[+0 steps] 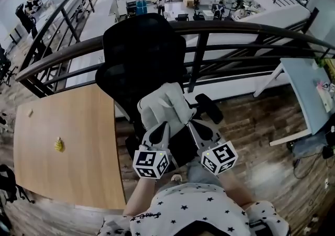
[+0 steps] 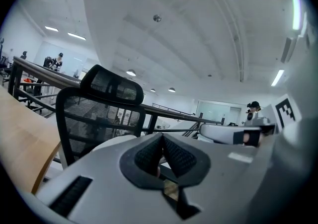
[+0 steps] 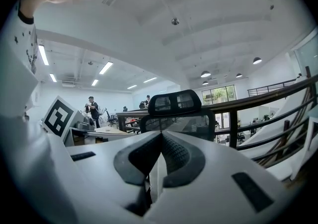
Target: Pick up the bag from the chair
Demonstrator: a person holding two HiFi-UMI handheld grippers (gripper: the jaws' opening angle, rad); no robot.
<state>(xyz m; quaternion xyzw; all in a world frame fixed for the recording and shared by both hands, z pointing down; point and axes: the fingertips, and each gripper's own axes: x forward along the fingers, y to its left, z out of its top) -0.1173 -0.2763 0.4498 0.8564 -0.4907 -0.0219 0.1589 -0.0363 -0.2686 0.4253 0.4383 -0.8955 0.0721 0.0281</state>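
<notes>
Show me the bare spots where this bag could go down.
The wooden table on the left is almost bare: only a small yellow thing lies left of its middle, so everything from there to the chair-side edge is free. The floor between the chair and the pale desk is open too. Crowded: the chair seat under the bag, with the railing close behind.

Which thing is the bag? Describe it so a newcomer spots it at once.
Find the curved dark railing across the room; a black mesh office chair stands against it, right of the wooden table. The bag is at that chair's seat: pale grey, soft and crumpled, the only light thing against the black chair.
</notes>
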